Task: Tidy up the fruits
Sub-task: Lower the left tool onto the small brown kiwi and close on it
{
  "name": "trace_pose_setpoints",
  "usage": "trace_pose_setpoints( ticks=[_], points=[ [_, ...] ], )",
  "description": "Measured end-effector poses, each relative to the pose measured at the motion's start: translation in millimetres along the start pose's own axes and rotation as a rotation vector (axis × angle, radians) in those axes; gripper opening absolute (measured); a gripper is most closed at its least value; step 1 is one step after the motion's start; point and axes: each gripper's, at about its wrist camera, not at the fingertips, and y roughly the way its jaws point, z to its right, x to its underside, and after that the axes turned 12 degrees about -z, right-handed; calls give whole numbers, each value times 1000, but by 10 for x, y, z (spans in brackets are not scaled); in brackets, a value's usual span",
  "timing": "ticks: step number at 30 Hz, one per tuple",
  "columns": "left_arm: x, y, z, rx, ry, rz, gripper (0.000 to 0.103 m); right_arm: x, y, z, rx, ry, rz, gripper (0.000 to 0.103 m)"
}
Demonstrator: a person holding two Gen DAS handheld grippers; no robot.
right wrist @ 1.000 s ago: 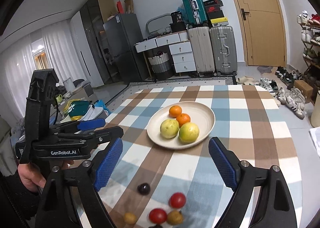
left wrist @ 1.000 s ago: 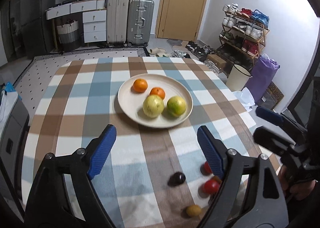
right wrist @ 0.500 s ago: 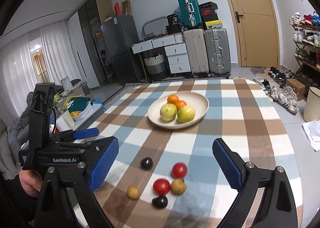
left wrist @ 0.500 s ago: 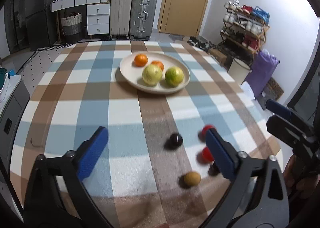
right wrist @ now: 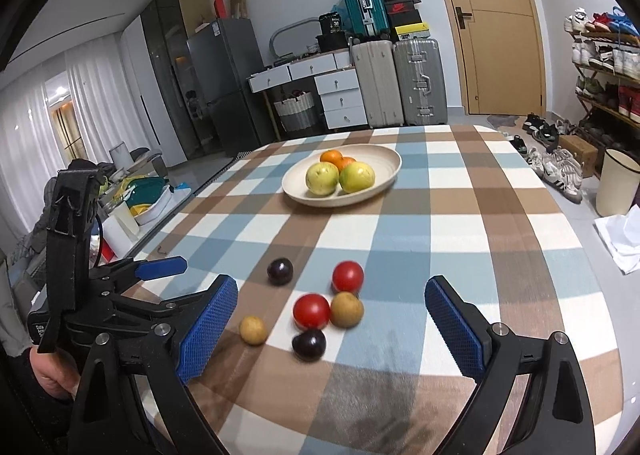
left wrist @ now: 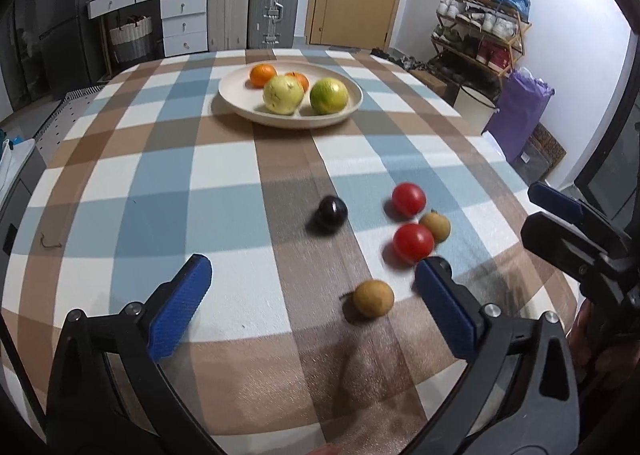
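Checked table [left wrist: 168,191] carries a plate [left wrist: 344,111] w/ 4 big fruits at the far end, 6 small fruits loose near the front edge. Left gripper [left wrist: 312,291] & right gripper [right wrist: 330,317] hang low over the loose cluster, both spread wide, holding nothing. Risk: round tomatoes [right wrist: 311,310], touching a brown fruit [right wrist: 346,309], may roll off if a pad nudges them.

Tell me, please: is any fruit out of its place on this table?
Yes. Six small fruits lie loose on the tablecloth, not on the plate: two red, two dark, two tan. Nothing looks spilled or damaged. Both grippers are open.
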Motion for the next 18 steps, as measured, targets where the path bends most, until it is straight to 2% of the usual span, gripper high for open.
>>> trace_pose_setpoints(
  ticks=[18],
  points=[
    [59,260,118,-27,42,-55,101,183,22,80,-22,33,-14,97]
  ],
)
